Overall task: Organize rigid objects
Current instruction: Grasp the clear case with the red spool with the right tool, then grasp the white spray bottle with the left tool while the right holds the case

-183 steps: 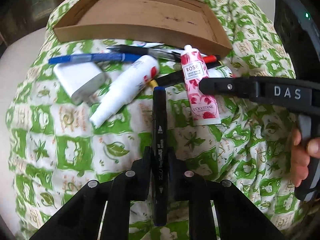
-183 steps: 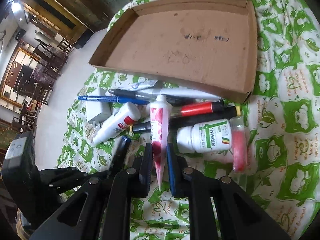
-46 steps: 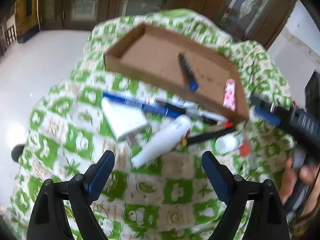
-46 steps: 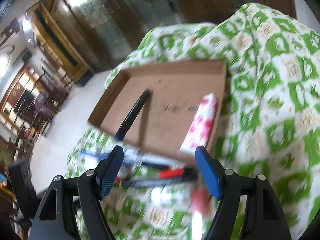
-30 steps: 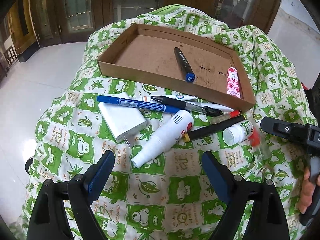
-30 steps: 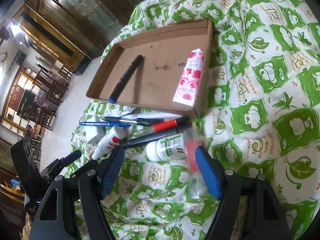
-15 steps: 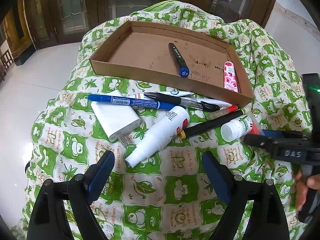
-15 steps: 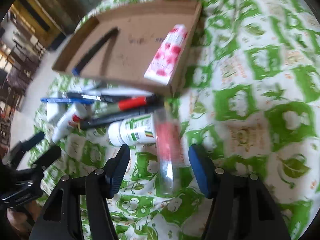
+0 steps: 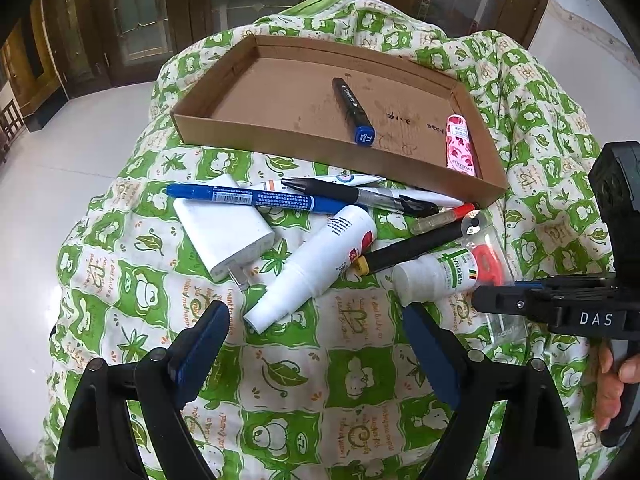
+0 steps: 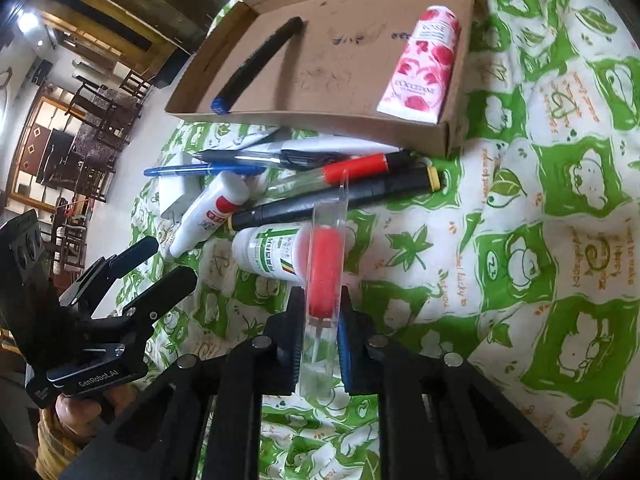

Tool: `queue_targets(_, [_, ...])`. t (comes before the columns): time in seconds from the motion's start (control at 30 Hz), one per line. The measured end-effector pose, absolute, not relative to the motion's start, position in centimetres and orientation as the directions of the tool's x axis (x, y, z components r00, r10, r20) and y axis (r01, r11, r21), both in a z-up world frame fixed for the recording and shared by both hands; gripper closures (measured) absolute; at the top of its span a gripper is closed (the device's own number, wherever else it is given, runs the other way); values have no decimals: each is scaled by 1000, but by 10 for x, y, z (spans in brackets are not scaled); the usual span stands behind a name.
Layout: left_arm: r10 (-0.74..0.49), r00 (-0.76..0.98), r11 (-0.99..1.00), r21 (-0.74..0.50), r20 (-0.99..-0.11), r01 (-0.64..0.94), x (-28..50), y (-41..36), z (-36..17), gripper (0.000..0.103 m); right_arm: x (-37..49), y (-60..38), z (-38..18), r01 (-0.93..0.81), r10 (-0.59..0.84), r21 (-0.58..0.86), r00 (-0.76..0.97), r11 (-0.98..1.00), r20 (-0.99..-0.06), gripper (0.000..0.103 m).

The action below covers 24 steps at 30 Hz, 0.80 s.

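Observation:
My right gripper (image 10: 320,312) is closing tight on a clear blister pack with a red roll (image 10: 325,248) inside. Its pads press both flat sides of the pack, which stands on edge on the green-patterned cloth. In the left wrist view the same pack (image 9: 486,264) leans against a white pill bottle (image 9: 432,276). My left gripper (image 9: 316,316) hovers over the cloth near a white spray bottle (image 9: 312,268), jaws wide and closing slightly with nothing between them. The cardboard tray (image 9: 280,144) behind holds a black marker (image 9: 352,112) and a rose hand cream tube (image 9: 460,148).
Between the tray and the grippers lie a white charger (image 9: 224,228), a blue pen (image 9: 248,198), a black pen (image 9: 360,196), a red-capped pen (image 9: 444,218) and a black marker with a yellow end (image 9: 408,248). The cloth falls away at the left towards a white floor.
My right gripper has come down over the clear pack and its jaws have closed onto it. The left gripper has stayed where it was.

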<state>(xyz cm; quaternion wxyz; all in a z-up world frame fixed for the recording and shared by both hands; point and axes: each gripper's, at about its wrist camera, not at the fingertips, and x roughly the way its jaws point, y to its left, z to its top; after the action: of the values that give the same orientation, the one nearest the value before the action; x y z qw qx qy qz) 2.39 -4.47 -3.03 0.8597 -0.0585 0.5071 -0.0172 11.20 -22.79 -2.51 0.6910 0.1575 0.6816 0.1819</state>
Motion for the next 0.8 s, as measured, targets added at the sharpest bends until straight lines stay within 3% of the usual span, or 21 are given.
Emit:
queue_targets(0.23, [-76,481,996,-86,-873,2,50,-46,-34,28,115,-233,-26,-7,466,466,26,885,-884,89])
queue_targets(0.37, [-80,443,997,-66,-893,47,63,-55,-44,44,116,-241,-23,17,473,474,54,880,-880,89])
queue_targets(0.43, [-61,423,997,-34,-904,70,65,-62,-52,45,117,-244,-23,25,478,480,61,877,-876,89])
queue_targets(0.47, [-51,423,997,-18,-905,82,64,-65,-54,52,118,-246,-22,28,480,482,64,875,-875,89])
queue_targets(0.5, [-43,420,996,-6,-907,89,63,-66,-54,69,118,-247,-22,29,482,485,68,874,-873,89])
queue_targets(0.63, [-138,393,990,-125,-909,58,55,-57,-46,72,119,-248,-17,22,499,503,89,864,-862,89])
queue_targets(0.8, [-161,360,987,-160,-919,34,32,-53,-42,72,116,-246,-11,-2,518,520,90,854,-851,89])
